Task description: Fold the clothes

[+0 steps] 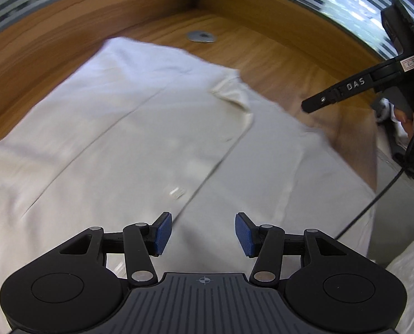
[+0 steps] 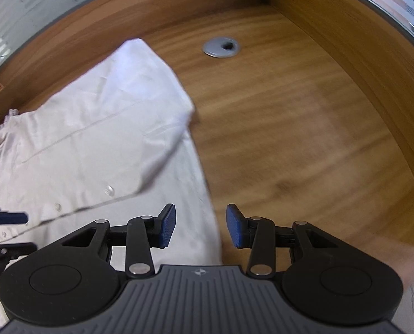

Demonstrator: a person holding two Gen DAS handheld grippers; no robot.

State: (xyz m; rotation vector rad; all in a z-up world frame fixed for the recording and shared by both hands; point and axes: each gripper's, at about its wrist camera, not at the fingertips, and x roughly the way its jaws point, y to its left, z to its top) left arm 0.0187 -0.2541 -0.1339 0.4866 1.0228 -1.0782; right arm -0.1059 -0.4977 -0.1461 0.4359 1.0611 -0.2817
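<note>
- While the white shirt (image 1: 140, 128) lies spread on the wooden worktop (image 2: 290, 139), both claws hover above it.
- The left claw (image 1: 203, 233) is released, nothing between its blue pads (image 1: 162, 232), over the button placket.
- The right claw (image 2: 200, 225) is released too, empty, over the shirt's right edge.
- A grey grommet (image 2: 221, 46) sits in the worktop beyond the shirt.

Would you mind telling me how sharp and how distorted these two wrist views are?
Left wrist view: white shirt smeared by motion blur, left gripper crisp, wooden desk edge bowed by the fisheye. Right wrist view: desk grain blurred, shirt edge soft, right gripper sharp, grey cable grommet fairly clear.
</note>
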